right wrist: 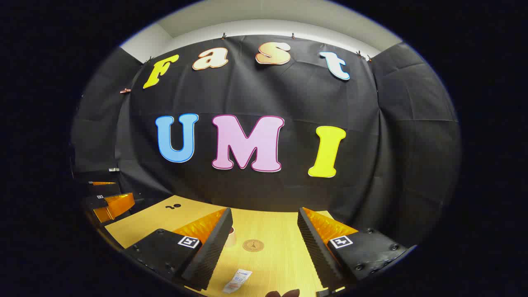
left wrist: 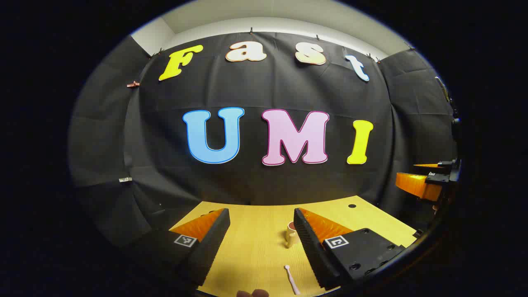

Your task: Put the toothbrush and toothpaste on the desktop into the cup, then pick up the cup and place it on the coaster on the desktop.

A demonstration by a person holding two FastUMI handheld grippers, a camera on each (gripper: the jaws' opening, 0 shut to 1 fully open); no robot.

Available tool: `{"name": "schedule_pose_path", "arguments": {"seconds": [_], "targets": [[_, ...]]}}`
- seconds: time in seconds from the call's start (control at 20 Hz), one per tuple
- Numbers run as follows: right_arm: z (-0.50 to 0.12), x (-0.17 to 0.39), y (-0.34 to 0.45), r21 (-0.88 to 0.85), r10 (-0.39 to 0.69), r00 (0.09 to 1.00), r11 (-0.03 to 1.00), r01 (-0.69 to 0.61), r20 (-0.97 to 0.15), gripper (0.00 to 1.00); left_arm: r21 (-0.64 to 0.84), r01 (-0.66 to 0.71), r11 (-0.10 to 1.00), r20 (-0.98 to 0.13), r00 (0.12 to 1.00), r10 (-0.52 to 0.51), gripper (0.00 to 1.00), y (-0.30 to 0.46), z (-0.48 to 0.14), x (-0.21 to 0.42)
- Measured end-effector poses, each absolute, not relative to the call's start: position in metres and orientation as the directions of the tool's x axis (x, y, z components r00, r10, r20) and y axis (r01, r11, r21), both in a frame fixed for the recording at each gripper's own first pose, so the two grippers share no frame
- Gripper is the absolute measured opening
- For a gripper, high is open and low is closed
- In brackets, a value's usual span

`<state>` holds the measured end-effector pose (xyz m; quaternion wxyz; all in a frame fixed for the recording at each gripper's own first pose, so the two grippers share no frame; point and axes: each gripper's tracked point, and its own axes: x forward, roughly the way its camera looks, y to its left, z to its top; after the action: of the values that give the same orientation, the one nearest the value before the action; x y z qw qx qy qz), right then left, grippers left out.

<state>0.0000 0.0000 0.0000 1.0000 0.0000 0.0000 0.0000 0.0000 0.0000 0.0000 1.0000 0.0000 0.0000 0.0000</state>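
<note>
In the left gripper view, my left gripper (left wrist: 260,218) stands open above the wooden desktop (left wrist: 255,247). A pale cup (left wrist: 291,233) stands upright beside its right finger, partly hidden by it. A pink-white toothbrush (left wrist: 291,279) lies near the front edge between the fingers. The right gripper (left wrist: 425,177) shows at the far right edge. In the right gripper view, my right gripper (right wrist: 264,218) is open over the desktop (right wrist: 272,260). A round wooden coaster (right wrist: 253,245) lies ahead between the fingers. A white toothpaste tube (right wrist: 237,281) lies near the front. The cup (right wrist: 231,236) peeks out behind the left finger.
A small dark hole (left wrist: 352,205) marks the desktop's far right corner, and two small holes (right wrist: 173,206) sit at the far left in the right gripper view. The black cloth wall closes the back of the table. Fingertips of a hand (left wrist: 251,293) show at the bottom edge.
</note>
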Motion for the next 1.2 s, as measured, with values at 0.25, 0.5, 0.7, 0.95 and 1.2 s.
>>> {"name": "schedule_pose_path", "arguments": {"seconds": [0.25,0.5,0.7,0.95,1.2], "targets": [[-0.008,0.004,0.003,0.002,0.008,1.0,1.0,-0.008,-0.023,0.97,0.005,0.001,1.0,-0.011,1.0,-0.001,0.96,0.0,-0.004,0.0],[-0.012,0.007,0.006,0.0,0.019,0.999,1.0,-0.019,-0.034,0.97,0.006,0.0,1.0,-0.022,1.0,0.0,0.96,0.0,-0.009,0.001],[-0.019,0.008,0.007,-0.004,0.024,0.998,1.0,-0.024,-0.053,0.97,0.004,-0.004,1.0,-0.035,0.999,0.004,0.96,0.0,-0.014,0.003],[-0.03,0.008,0.007,-0.006,0.021,0.996,1.0,-0.022,-0.088,0.97,-0.001,-0.007,1.0,-0.052,0.999,0.007,0.96,0.002,-0.021,0.004],[-0.059,0.01,0.015,0.01,0.036,0.982,0.999,-0.035,-0.184,0.97,-0.007,-0.016,1.0,-0.081,0.997,0.016,0.96,0.005,-0.036,0.002]]}}
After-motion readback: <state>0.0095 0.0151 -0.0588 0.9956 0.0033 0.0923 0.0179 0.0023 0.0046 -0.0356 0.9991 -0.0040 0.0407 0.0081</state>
